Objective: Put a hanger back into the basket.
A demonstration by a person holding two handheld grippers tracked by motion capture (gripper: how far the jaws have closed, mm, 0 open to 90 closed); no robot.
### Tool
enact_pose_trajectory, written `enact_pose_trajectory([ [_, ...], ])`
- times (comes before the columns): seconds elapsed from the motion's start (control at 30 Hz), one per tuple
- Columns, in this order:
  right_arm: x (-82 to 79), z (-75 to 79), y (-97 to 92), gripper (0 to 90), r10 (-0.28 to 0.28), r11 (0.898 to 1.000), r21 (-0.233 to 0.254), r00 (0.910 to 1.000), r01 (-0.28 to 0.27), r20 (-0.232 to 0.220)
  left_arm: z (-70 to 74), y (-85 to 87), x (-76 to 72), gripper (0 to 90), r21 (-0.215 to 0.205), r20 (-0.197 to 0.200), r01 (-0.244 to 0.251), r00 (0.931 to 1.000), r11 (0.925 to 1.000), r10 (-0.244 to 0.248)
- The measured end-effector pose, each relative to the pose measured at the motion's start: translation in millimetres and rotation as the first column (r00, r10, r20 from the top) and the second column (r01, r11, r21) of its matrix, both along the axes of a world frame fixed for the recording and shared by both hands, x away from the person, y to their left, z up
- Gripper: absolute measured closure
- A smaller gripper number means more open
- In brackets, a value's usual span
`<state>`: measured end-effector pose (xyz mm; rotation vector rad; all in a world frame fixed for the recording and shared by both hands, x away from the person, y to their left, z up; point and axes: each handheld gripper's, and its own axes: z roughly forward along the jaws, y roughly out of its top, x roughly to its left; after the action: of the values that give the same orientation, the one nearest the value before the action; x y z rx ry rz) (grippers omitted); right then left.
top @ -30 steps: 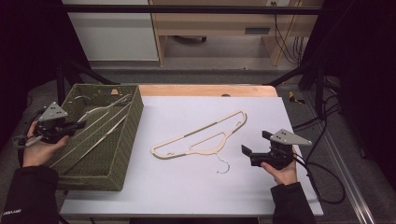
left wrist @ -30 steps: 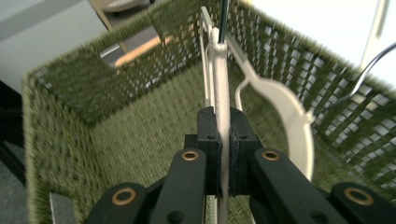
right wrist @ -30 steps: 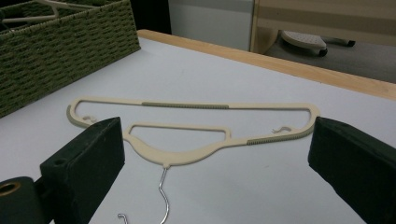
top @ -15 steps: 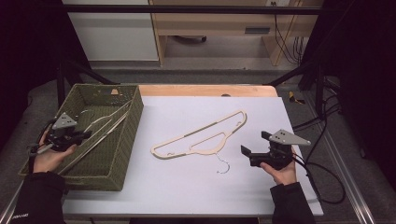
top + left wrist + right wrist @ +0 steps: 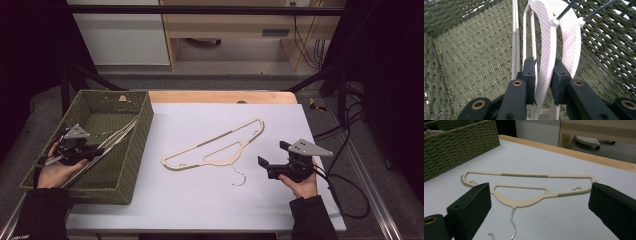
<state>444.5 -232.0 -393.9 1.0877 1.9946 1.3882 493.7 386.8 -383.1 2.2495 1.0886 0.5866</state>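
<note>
A beige plastic hanger [image 5: 220,160] with a metal hook [image 5: 239,177] lies flat on the white tabletop [image 5: 200,200]. My right gripper [image 5: 273,153] rests just right of it, open, and in the right gripper view the beige hanger [image 5: 524,203] lies beyond its wide-spread jaws [image 5: 539,195]. My left gripper [image 5: 97,150] is low inside the green woven basket [image 5: 135,145] among white hangers [image 5: 117,135]. Its jaws have just been opening. A white textured hanger arm [image 5: 546,50] stands between them [image 5: 544,62], with the pads barely off it.
The basket's wall [image 5: 461,50] surrounds the left gripper closely. A wooden strip [image 5: 220,96] runs along the table's far edge. Black cables [image 5: 345,185] trail off the right side. A dark frame bar [image 5: 200,10] crosses above the far end.
My left hand sank into the basket and shifted toward its right wall, carrying the white hangers down. Its jaws parted slightly. The right gripper and beige hanger stayed put.
</note>
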Motion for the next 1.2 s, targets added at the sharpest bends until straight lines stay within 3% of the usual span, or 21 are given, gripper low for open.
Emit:
enact_pose_trajectory([
  [0.23, -0.7, 0.6, -0.4, 5.1, -0.004, 1.000, 0.002, 1.0000, 0.004, 0.000, 18.0, 5.7, -13.4, 66.8, -0.058, 0.061, -0.011, 0.9980, 0.9983, 0.015],
  [0.3, -0.8, 0.5, -0.2, 5.1, -0.002, 1.000, 0.002, 1.0000, 0.002, 0.001, 25.9, 4.6, -17.7, 63.8, -0.114, 0.099, -0.026, 0.9944, 0.9932, 0.037],
  [0.33, -1.1, 0.4, -0.1, 5.1, 0.000, 1.000, 0.001, 1.0000, 0.000, 0.002, 30.6, 4.9, -19.7, 63.3, -0.117, 0.104, -0.023, 0.9940, 0.9928, 0.035],
  [0.4, -1.5, 0.5, 0.2, 5.1, -0.001, 1.000, 0.004, 1.0000, 0.001, 0.001, 38.1, 1.6, -23.8, 60.2, -0.166, 0.147, -0.035, 0.9873, 0.9854, 0.060],
  [0.5, -2.1, 1.1, -0.3, 5.1, -0.002, 1.000, 0.007, 1.0000, 0.002, 0.002, 45.2, -1.0, -27.8, 54.0, -0.185, 0.181, -0.034, 0.9811, 0.9821, 0.068],
  [0.53, -2.3, 1.5, -0.7, 5.1, -0.001, 1.000, 0.010, 1.0000, 0.001, 0.003, 51.8, -5.9, -32.4, 51.5, -0.228, 0.214, -0.036, 0.9730, 0.9731, 0.087],
  [0.67, -2.8, 2.4, -1.3, 5.9, 0.004, 1.000, 0.025, 1.0000, -0.005, 0.004, 61.4, -17.6, -40.6, 40.0, -0.281, 0.272, -0.029, 0.9561, 0.9591, 0.109],
  [0.7, -2.7, 2.3, -1.2, 6.1, 0.007, 1.000, 0.027, 1.0000, -0.007, 0.005, 63.5, -22.0, -42.8, 37.1, -0.303, 0.282, -0.023, 0.9528, 0.9526, 0.113],
  [0.77, -2.4, 1.5, -0.4, 6.3, 0.008, 1.000, 0.024, 1.0000, -0.008, 0.005, 66.0, -28.6, -45.3, 32.9, -0.324, 0.295, -0.009, 0.9491, 0.9459, 0.110],
  [0.8, -2.5, 1.1, 0.2, 6.6, 0.010, 1.000, 0.024, 0.9999, -0.010, 0.001, 67.6, -32.6, -46.9, 29.6, -0.321, 0.307, 0.001, 0.9461, 0.9471, 0.103],
  [0.9, -1.9, -0.5, 2.2, 7.4, 0.019, 1.000, 0.022, 0.9998, -0.019, -0.005, 72.6, -46.8, -51.7, 20.7, -0.338, 0.344, 0.026, 0.9340, 0.9407, 0.098],
  [0.97, -1.5, -1.2, 3.3, 7.8, 0.025, 0.999, 0.025, 0.9997, -0.024, -0.008, 73.8, -49.9, -52.5, 17.5, -0.348, 0.346, 0.033, 0.9333, 0.9370, 0.095],
  [1.0, -1.1, -2.0, 3.7, 7.8, 0.027, 0.999, 0.020, 0.9996, -0.027, -0.011, 76.9, -60.0, -54.4, 16.6, -0.378, 0.353, 0.044, 0.9302, 0.9247, 0.100],
  [1.03, -0.9, -2.5, 4.4, 7.8, 0.029, 0.999, 0.018, 0.9995, -0.028, -0.014, 77.8, -64.9, -55.3, 15.4, -0.385, 0.359, 0.053, 0.9285, 0.9214, 0.097],
  [1.07, -0.9, -2.5, 4.4, 7.8, 0.029, 0.999, 0.018, 0.9995, -0.028, -0.014, 77.8, -64.9, -55.3, 14.4, -0.385, 0.359, 0.053, 0.9285, 0.9214, 0.097],
  [1.2, -0.5, -4.5, 6.8, 7.9, 0.027, 1.000, 0.012, 0.9993, -0.026, -0.025, 77.3, -93.8, -58.6, 11.3, -0.371, 0.382, 0.126, 0.9239, 0.9202, 0.028],
])
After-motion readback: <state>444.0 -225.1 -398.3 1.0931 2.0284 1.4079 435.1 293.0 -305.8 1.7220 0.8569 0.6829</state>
